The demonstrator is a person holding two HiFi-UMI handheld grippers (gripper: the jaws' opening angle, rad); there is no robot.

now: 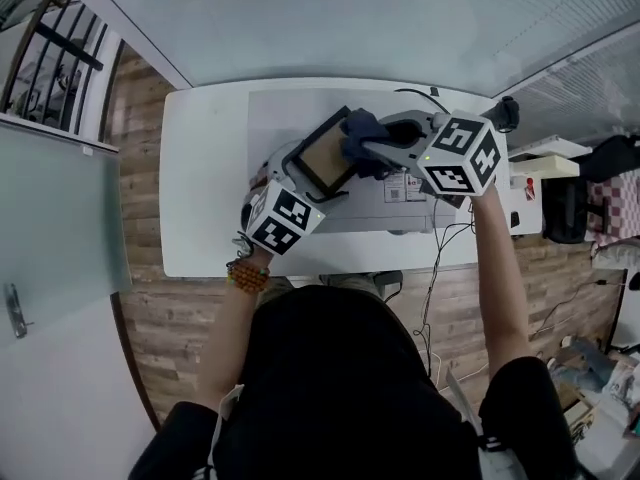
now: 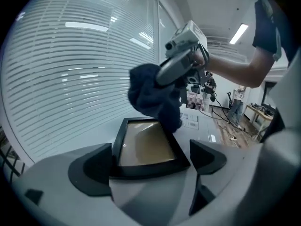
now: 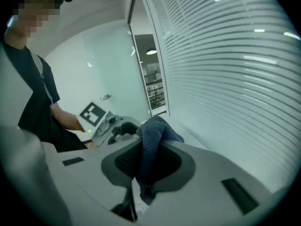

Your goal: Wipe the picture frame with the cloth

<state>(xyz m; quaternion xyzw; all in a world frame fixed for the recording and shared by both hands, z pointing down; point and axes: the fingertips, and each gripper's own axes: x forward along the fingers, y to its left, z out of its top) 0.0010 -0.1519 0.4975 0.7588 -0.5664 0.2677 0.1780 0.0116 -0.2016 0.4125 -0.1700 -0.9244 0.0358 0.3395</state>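
Note:
The black picture frame (image 2: 146, 147) with tan glass is held tilted above the white table; my left gripper (image 2: 149, 163) is shut on its near edge. In the head view the picture frame (image 1: 325, 153) sits between both grippers, with the left gripper (image 1: 297, 190) at its lower left. A dark blue cloth (image 2: 153, 98) hangs from my right gripper (image 1: 372, 148) and touches the frame's far right corner. My right gripper (image 3: 146, 161) is shut on the cloth (image 3: 151, 147), which bunches between its jaws; the cloth (image 1: 362, 133) lies over the frame's upper right edge.
A white table (image 1: 205, 188) stands against a wall of white blinds (image 1: 350, 18). Papers and a grey device (image 1: 400, 193) lie on the table's right half, with cables (image 1: 445, 243) trailing off the front edge. Wooden floor (image 1: 175, 313) shows at left.

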